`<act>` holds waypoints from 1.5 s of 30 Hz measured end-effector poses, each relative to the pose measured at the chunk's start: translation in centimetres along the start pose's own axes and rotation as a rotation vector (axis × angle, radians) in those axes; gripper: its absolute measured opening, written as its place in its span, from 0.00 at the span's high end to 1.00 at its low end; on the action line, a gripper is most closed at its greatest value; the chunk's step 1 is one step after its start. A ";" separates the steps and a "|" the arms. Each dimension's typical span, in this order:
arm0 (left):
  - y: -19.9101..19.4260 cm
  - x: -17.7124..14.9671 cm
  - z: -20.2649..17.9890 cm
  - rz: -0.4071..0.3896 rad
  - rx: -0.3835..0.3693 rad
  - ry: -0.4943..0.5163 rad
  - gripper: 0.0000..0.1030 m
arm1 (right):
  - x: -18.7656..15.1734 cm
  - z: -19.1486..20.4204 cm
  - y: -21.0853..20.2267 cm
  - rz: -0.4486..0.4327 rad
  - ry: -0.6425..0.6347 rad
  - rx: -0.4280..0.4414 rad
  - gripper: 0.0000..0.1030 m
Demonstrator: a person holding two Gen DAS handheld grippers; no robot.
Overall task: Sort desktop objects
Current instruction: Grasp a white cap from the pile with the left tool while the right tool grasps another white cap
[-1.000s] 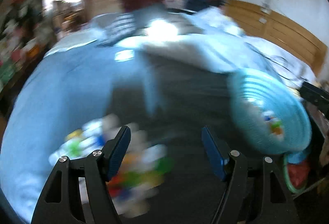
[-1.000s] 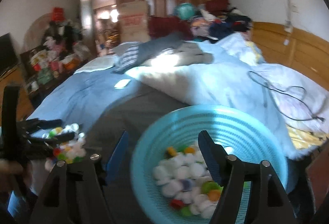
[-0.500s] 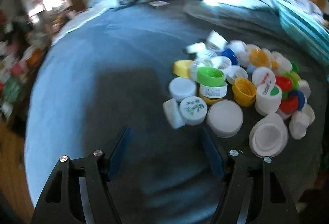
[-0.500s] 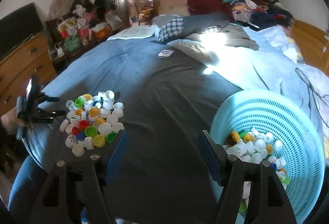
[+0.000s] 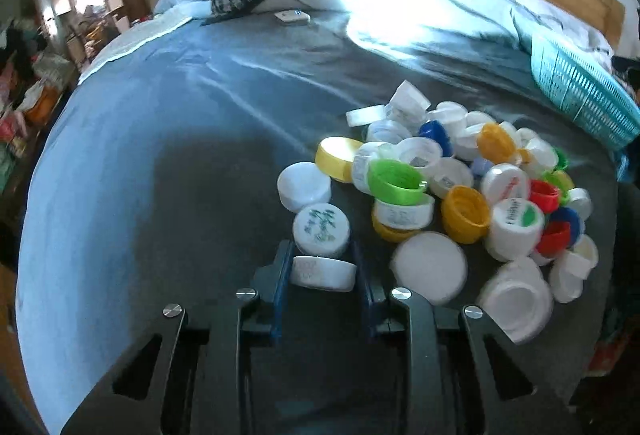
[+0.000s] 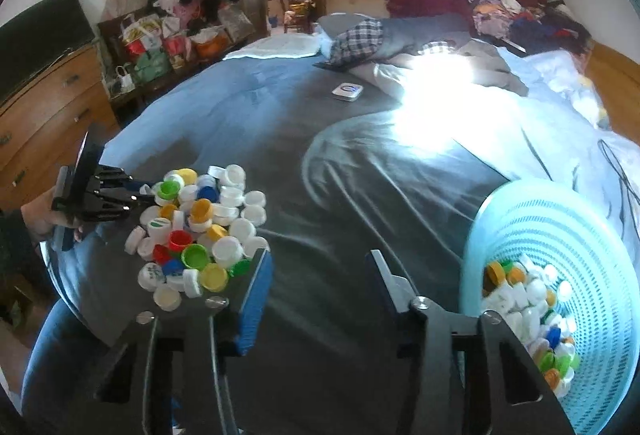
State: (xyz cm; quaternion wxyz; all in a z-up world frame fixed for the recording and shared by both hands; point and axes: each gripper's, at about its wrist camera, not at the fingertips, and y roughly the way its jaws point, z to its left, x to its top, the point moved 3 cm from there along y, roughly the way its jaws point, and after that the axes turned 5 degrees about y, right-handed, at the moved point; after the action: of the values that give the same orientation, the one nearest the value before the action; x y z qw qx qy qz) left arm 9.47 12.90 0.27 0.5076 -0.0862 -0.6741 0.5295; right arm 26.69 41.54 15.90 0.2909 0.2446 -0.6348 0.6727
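Down at 6 o'clock of the left wrist view, the left gripper clamps a white cap at the cap pile's edge. Meanwhile the right gripper hangs spread apart, the turquoise basket at 4 o'clock holding many mixed caps.

my left wrist camera: sits low behind left tongs, looks forward across bed, very close to cap pile at near right, basket edge-on far right. my right wrist camera: sits higher and further back behind right tongs, faces along bed toward wardrobe end. shared ground: cap pile at its left, basket at its right, checked cloth, small white device. right view also catches left tongs side-on at pile edge.
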 end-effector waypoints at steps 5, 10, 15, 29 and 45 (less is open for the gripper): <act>-4.1 -1.7 -0.7 -0.068 0.024 -0.129 0.76 | 0.5 1.2 0.4 -0.008 0.020 0.087 0.51; -6.8 -2.0 -2.0 -0.110 0.070 -0.194 0.75 | 0.8 2.2 4.2 0.044 -0.009 0.108 0.59; -7.4 -0.9 -1.8 -0.126 0.091 -0.251 0.75 | 2.5 4.5 10.1 0.099 -0.070 0.145 0.60; -6.8 -0.9 -1.6 -0.141 0.063 -0.325 0.75 | 6.3 8.2 22.0 0.195 0.003 0.329 0.59; -7.0 -0.4 -1.8 -0.157 0.044 -0.356 0.75 | 6.8 8.6 20.2 0.167 -0.023 0.381 0.95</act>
State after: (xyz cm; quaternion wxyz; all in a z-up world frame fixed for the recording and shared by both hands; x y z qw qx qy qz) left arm 13.99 10.81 5.46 0.4220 0.0727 -0.7461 0.5099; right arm 7.31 33.06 6.91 0.1750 0.2494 -0.5176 0.7996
